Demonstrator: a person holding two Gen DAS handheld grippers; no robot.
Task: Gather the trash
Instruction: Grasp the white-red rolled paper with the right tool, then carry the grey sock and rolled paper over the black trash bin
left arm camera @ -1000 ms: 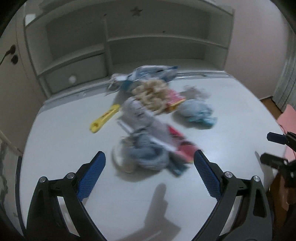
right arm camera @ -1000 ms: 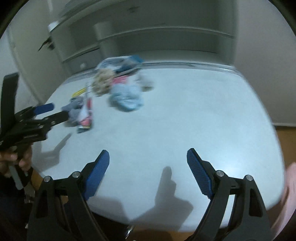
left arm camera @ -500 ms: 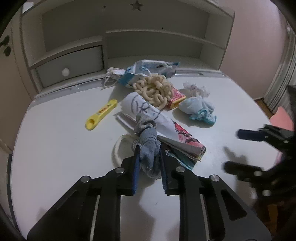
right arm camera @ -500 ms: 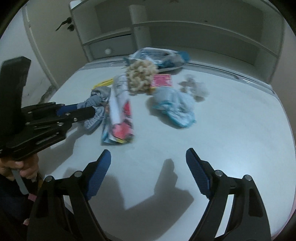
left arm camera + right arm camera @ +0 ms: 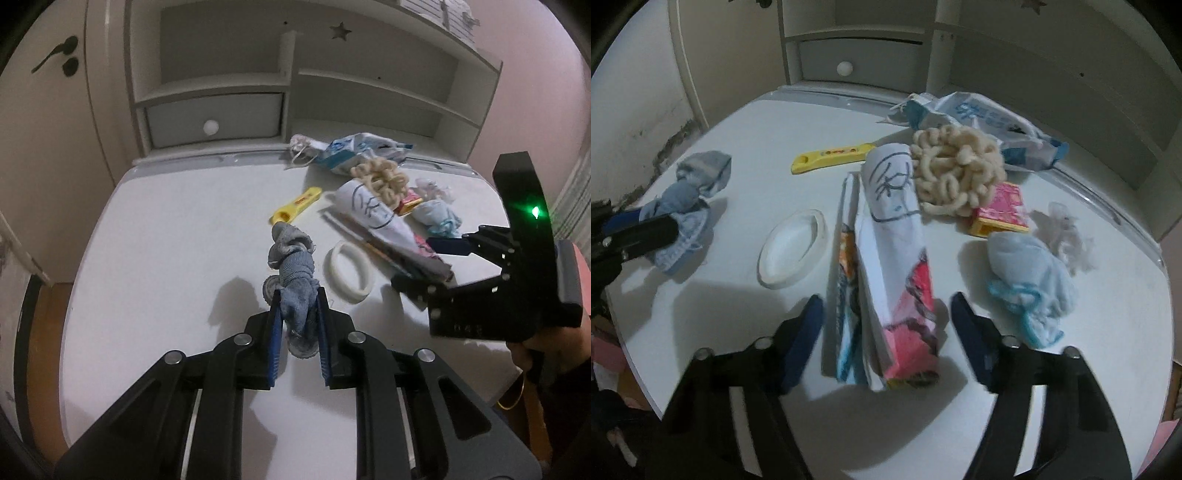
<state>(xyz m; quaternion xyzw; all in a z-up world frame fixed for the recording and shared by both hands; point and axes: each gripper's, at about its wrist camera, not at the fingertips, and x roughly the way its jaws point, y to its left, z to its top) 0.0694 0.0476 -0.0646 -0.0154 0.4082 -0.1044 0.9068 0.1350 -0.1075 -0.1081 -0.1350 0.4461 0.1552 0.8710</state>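
**Sock pinched on the left, booklet framed on the right**

Moved since the earlier frames: left gripper (image 5: 297,314), wide apart a second ago, now clamped on the grey-blue sock (image 5: 294,273) and drawn off to the left, away from the pile; white ring (image 5: 349,271) that sat under the sock now bare on the table (image 5: 166,258). Right gripper (image 5: 887,325) carried in over the litter, jaws just been closing — half spread now, folded booklet (image 5: 890,266) between them, pads not yet pressing on it.

Left pads squeezed on the near end of the sock; rest of it knotted and bunched, running away from the jaws toward the far side, long axis roughly in line with the fingers. Yellow tool (image 5: 296,206) just beyond the sock's far tip, lying aslant, its far end pointing up and right.

Booklet long and narrow, near end at the table's near edge between the blue pads, far end rolled and pointing away toward the shelf unit (image 5: 871,40); scribbled white face up, red and blue print at the near end. From the right wrist view: ring just left of the booklet, cream yarn tangle (image 5: 955,173) touching its far end on the right, red-and-yellow packet (image 5: 1001,210) beside that, pale blue cloth bundle (image 5: 1030,277) to the right, well clear of the right pad. Crumpled white tissue (image 5: 1065,236) farther right — blue-and-white plastic bag (image 5: 979,118) at the far edge, behind the yarn.
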